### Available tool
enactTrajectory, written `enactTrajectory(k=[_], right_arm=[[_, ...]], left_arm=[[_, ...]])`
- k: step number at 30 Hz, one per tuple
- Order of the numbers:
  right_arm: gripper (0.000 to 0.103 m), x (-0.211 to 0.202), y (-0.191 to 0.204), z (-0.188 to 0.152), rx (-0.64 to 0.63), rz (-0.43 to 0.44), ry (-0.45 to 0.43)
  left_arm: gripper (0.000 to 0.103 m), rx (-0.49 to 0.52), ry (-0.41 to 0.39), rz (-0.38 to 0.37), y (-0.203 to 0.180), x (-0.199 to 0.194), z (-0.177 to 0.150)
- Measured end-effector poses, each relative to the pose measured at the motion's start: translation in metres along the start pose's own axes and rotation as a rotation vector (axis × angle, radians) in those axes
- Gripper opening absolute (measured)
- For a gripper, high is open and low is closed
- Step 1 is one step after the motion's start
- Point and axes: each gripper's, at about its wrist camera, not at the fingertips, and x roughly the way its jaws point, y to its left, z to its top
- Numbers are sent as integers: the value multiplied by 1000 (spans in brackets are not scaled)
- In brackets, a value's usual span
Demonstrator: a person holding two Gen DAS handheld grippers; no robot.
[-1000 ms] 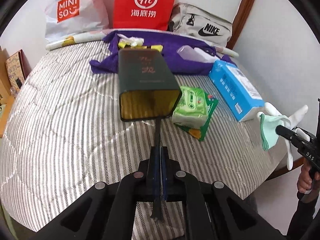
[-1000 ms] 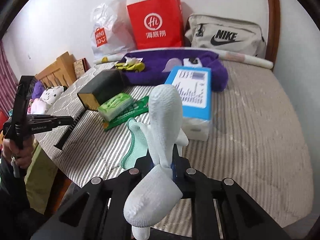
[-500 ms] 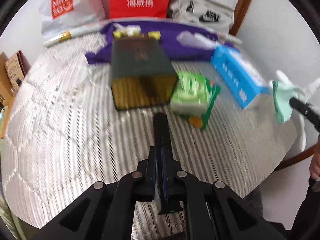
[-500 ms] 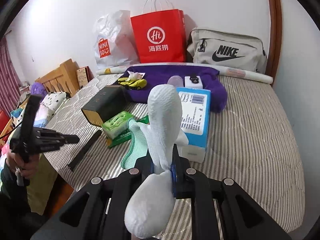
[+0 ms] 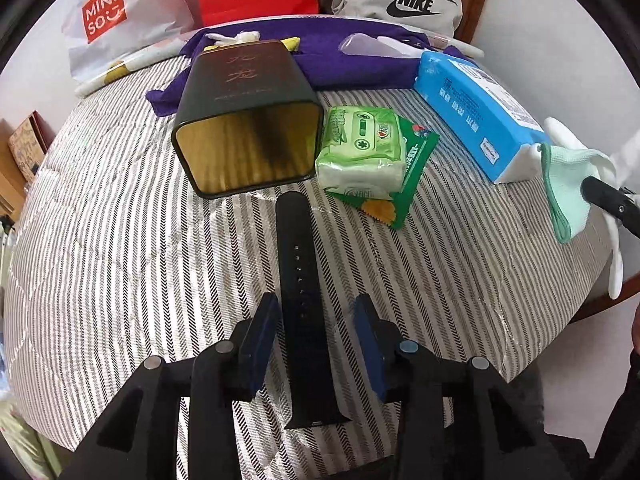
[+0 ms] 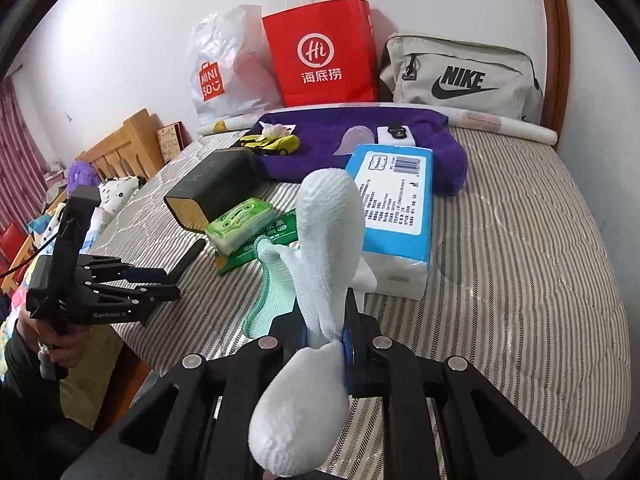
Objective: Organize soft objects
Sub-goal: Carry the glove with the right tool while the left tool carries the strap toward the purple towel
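My left gripper (image 5: 316, 340) is open, its jaws either side of a black watch strap (image 5: 302, 292) that lies flat on the striped bed cover in front of a dark tin (image 5: 244, 120). My right gripper (image 6: 324, 332) is shut on a white sock (image 6: 326, 256) with a mint-green cuffed sock (image 6: 272, 300) hanging beside it, held above the bed's near edge. These socks also show in the left wrist view (image 5: 568, 184) at the far right. The left gripper shows in the right wrist view (image 6: 132, 288) at the left edge of the bed.
A green tissue pack (image 5: 360, 144) and a blue tissue pack (image 5: 476, 112) lie beside the tin. A purple cloth (image 6: 360, 140) with small items lies behind. A red bag (image 6: 320, 52), a Miniso bag (image 6: 224, 68) and a Nike bag (image 6: 460, 76) stand by the wall.
My left gripper has opened and let go of the black strap, which now lies on the bed. The right gripper has kept hold of the socks and drawn back a little.
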Motion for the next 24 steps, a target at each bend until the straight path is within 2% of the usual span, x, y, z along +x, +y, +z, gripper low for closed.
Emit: enactTrajectory(k=[5, 8, 13, 16, 24], right_arm=[[14, 6, -3, -2, 5, 9, 13], [14, 10, -3, -4, 9, 16, 24], [14, 11, -4, -4, 12, 21, 26], [14, 9, -2, -3, -6, 29, 21], [14, -9, 1, 5, -21, 23, -20]], left_arm=[[37, -37, -18, 12, 7, 3, 5], [20, 10, -26, 68, 1, 5, 6], [19, -4, -29, 44, 5, 3, 6], [19, -11, -51, 4, 5, -2, 7], [19, -15, -126, -34, 9, -38, 10]])
